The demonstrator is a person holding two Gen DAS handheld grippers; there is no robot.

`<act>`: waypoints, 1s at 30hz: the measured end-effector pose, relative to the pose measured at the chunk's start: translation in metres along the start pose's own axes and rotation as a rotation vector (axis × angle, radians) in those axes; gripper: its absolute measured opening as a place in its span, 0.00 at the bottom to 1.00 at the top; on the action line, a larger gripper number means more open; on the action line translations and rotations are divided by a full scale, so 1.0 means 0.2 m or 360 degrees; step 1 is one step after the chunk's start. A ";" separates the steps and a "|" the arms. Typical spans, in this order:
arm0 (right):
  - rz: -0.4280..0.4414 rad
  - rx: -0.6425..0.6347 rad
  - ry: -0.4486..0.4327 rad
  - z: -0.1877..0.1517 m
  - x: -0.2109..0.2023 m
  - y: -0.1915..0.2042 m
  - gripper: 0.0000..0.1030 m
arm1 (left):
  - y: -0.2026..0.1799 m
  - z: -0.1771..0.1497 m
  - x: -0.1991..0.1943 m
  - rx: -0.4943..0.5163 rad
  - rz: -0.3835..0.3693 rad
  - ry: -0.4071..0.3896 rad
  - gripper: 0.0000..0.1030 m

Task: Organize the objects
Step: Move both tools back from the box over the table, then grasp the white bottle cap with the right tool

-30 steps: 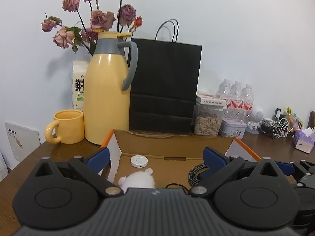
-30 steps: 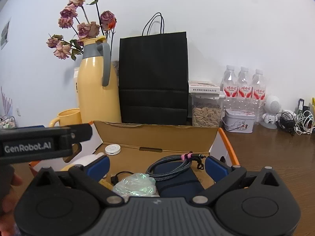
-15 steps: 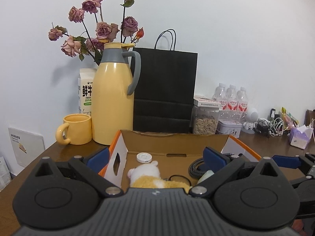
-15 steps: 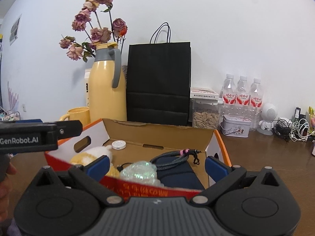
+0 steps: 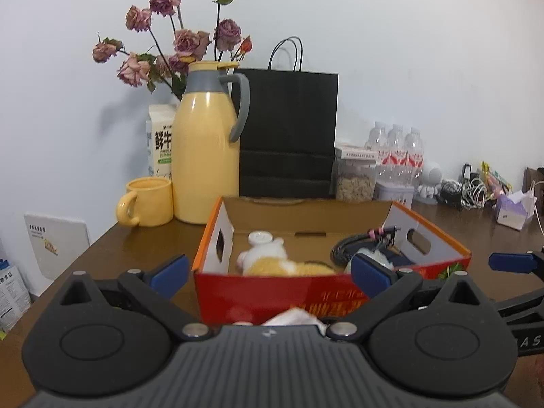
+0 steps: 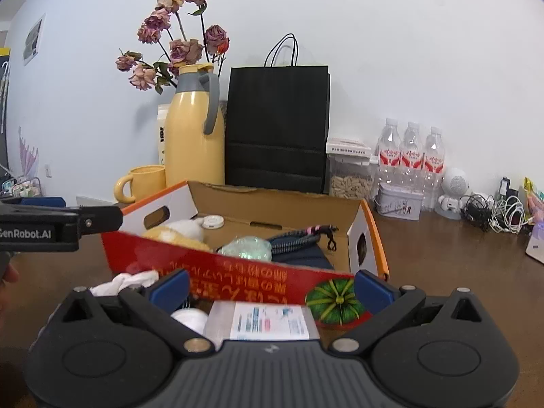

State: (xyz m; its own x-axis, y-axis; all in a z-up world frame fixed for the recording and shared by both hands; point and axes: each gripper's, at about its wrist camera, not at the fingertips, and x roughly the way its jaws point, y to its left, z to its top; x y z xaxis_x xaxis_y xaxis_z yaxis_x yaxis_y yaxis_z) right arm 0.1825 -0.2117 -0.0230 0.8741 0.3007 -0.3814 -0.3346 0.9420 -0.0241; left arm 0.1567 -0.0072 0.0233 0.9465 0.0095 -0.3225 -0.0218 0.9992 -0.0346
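Dark brown wooden table [image 5: 459, 234] underneath everything. On it, at centre, an open cardboard box with red front wall and orange-edged white end flaps [image 6: 238, 278]; standing at 12 o'clock behind it against the wall, a black paper carrier bag with cord handles [image 5: 289, 136], with a tall yellow thermos jug with grey collar and handle [image 5: 204, 159] at 10 o'clock. Inside the box: a white and yellow plush toy [image 5: 272, 261] at its 9 o'clock side, a coiled black braided cable [image 6: 299, 238] at 3 o'clock, a round white disc [image 6: 212, 221] toward 12 o'clock. Left gripper [image 5: 268, 272] spread wide, holding nothing, just in front of the red wall. Right gripper [image 6: 272, 287] likewise wide apart and empty, with a clear packet bearing a printed label [image 6: 268, 321] and crumpled white tissue [image 6: 125, 280] lying at 6 o'clock of the box.
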 end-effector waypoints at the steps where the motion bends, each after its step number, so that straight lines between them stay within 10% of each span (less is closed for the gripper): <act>1: 0.0002 -0.0001 0.0010 -0.01 -0.01 0.00 1.00 | 0.00 -0.01 -0.01 0.0001 0.0000 0.0009 1.00; 30: 0.0048 -0.0018 0.0327 -0.27 -0.11 0.00 1.00 | 0.19 -0.17 -0.19 -0.0035 0.0064 0.0211 1.00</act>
State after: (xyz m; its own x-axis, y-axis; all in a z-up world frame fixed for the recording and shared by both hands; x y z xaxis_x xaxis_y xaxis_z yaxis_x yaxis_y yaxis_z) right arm 0.1446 -0.2252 -0.0646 0.7737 0.2911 -0.5628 -0.3645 0.9310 -0.0195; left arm 0.1091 0.0281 0.0012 0.8940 0.0424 -0.4462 -0.0670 0.9970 -0.0396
